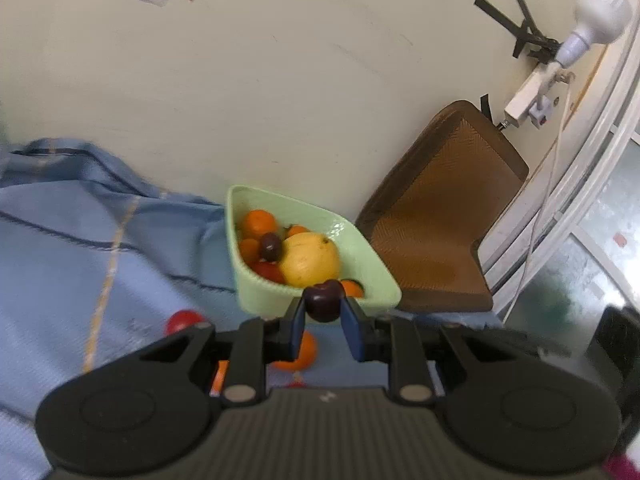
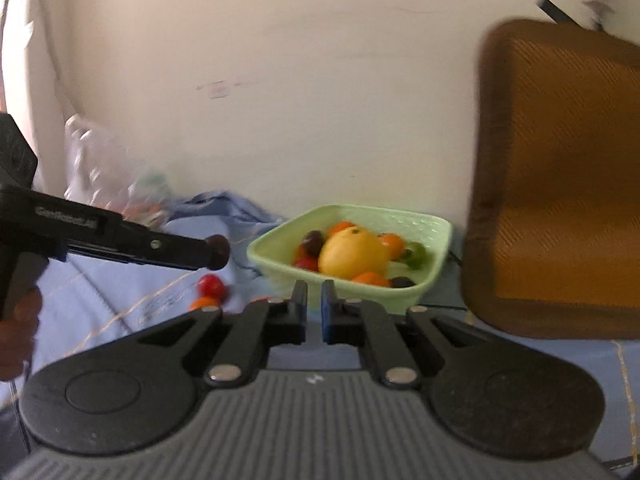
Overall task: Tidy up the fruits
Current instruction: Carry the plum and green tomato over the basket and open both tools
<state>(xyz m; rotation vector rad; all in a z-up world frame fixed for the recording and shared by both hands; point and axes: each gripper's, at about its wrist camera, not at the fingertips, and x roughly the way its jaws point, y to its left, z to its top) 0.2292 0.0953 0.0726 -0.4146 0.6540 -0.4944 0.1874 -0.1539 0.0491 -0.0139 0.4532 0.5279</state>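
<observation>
The left gripper (image 1: 323, 307) pinches a dark plum (image 1: 323, 300) just short of the green basket (image 1: 256, 295), which lies straight ahead; the right gripper (image 2: 315, 300) (nearly closed, empty) hangs back behind it

Basket (image 1: 248, 280) on cloth (image 1: 80, 248), cushion (image 1: 440, 216) right, perhaps touching.

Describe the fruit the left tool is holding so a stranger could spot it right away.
Find the pale green bowl on the blue cloth by the wall. In front of its near rim, the left tool grips a dark plum. Unlike the plums in the bowl, it is held off the cloth.
</observation>
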